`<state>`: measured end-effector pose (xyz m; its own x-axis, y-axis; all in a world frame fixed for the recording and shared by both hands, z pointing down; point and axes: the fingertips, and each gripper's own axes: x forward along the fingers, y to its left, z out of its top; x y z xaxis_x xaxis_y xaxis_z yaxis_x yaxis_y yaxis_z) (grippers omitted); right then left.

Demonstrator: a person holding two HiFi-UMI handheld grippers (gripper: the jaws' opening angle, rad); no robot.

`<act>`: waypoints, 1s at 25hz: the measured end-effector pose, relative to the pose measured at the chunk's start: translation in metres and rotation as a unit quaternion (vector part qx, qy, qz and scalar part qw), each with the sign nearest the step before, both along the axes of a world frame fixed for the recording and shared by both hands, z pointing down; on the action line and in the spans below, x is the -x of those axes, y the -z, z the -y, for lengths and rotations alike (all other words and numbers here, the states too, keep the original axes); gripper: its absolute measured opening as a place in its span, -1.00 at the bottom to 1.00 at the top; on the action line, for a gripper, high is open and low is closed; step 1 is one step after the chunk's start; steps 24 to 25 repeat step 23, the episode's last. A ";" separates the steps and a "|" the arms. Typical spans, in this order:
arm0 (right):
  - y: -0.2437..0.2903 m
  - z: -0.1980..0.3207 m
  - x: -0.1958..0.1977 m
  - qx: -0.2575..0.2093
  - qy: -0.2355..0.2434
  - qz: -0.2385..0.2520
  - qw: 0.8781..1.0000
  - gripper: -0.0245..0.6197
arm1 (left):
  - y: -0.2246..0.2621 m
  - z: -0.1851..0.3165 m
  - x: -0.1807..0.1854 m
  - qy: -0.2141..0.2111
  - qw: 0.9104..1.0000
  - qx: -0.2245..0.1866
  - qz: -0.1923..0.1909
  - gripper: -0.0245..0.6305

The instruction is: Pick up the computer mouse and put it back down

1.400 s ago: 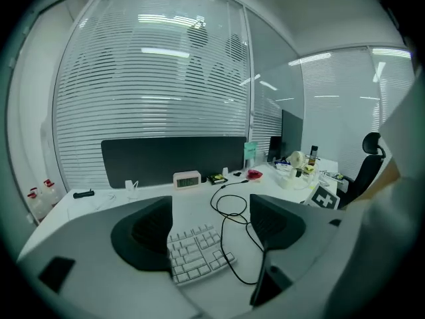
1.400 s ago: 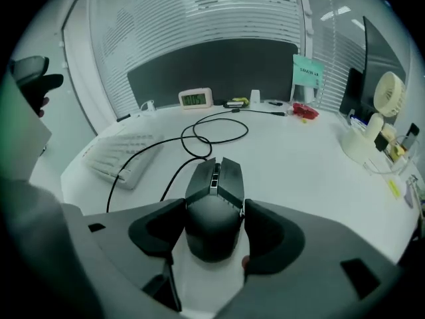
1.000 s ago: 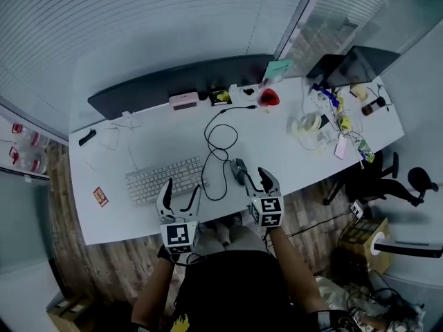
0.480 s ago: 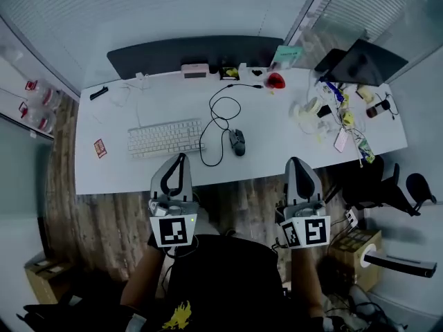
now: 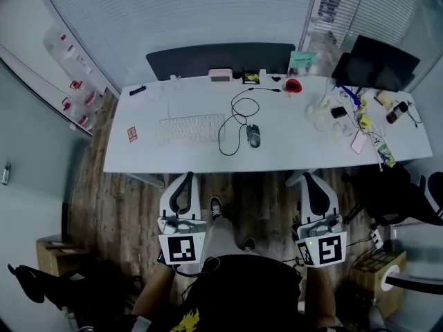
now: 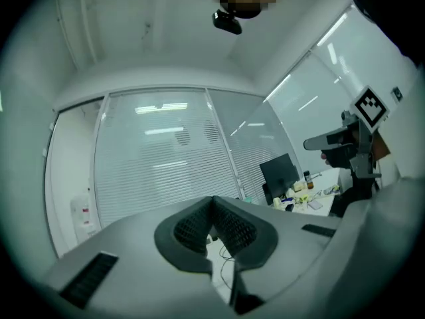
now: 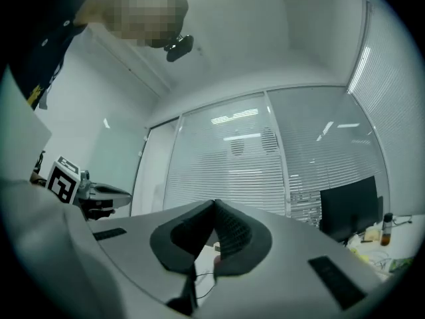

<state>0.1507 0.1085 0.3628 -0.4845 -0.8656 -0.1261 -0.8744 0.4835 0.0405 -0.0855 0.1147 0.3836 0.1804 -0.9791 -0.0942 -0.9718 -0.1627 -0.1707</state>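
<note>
Desk (image 5: 138, 156), long and white, spans the head view from above, with a wide dark monitor (image 5: 221, 59) along its far edge and a white keyboard (image 5: 192, 128) left of centre. Only this view lays out the desktop. The gripper views look level across the room at glass walls with blinds (image 6: 166, 171), and show just a sliver of desk past the jaw tips. Each also catches the other gripper off to one side.

The left gripper (image 5: 185, 177) and right gripper (image 5: 309, 177) hang over the wooden floor (image 5: 124, 206), short of the desk's near edge. Each gripper's own view shows its jaws pressed together with nothing between them.

The mouse (image 5: 254, 135) lies on the desk near the keyboard's right end. It is small, dark grey and oval, and its black cable (image 5: 234, 116) loops toward the monitor.
</note>
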 end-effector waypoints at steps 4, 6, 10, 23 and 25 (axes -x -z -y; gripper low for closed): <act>0.000 -0.033 -0.002 0.005 0.013 0.018 1.000 -0.88 | -0.002 -0.043 -0.005 0.020 1.000 0.006 0.011 -0.88; -0.006 -0.052 -0.003 0.009 0.022 0.009 1.000 -0.88 | -0.007 -0.061 -0.008 0.030 0.999 0.006 -0.017 -0.88; -0.009 -0.076 -0.010 0.010 0.029 0.013 0.999 -0.88 | -0.007 -0.085 -0.019 0.020 1.000 0.003 0.023 -0.88; 0.015 -0.107 -0.021 -0.006 0.044 0.029 0.999 -0.88 | 0.028 -0.116 -0.026 0.029 1.000 -0.003 0.003 -0.88; 0.015 -0.107 -0.021 -0.006 0.044 0.029 0.999 -0.88 | 0.028 -0.116 -0.026 0.029 1.000 -0.003 0.003 -0.88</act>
